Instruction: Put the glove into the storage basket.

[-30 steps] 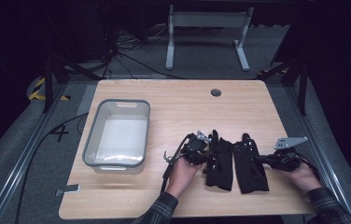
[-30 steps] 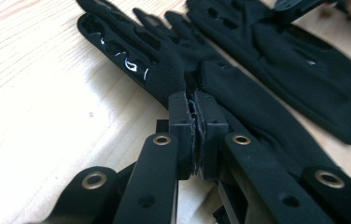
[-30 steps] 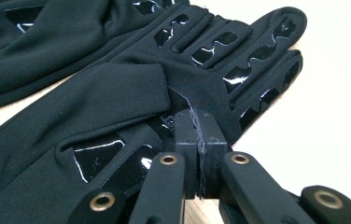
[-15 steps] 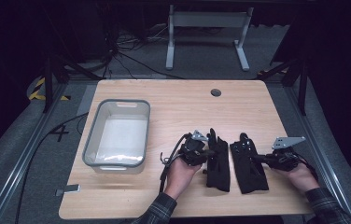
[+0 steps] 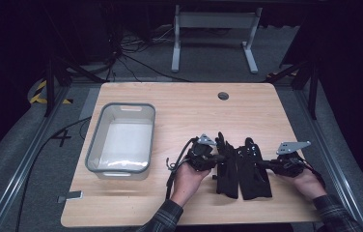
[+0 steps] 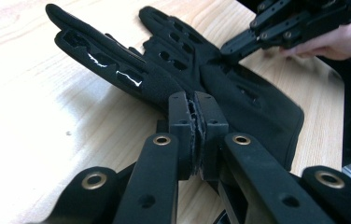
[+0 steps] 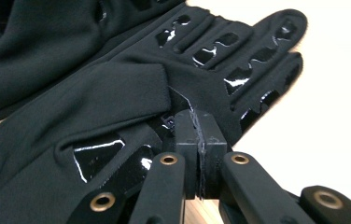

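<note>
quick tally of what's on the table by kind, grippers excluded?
Black gloves: 2, the left glove and the right glove, lying side by side
Clear plastic bin: 1
Total: 3

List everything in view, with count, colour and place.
gloves: two, black, side by side on the table's near right part.
bin: one, clear with grey rim, table's left side.
table: one, light wood, with a round hole near the far edge.
frame: one, grey metal, on the floor beyond the table.
left gripper: one, black, jaws closed at the left glove's edge.
right gripper: one, black, jaws closed at the right glove's edge.
</note>
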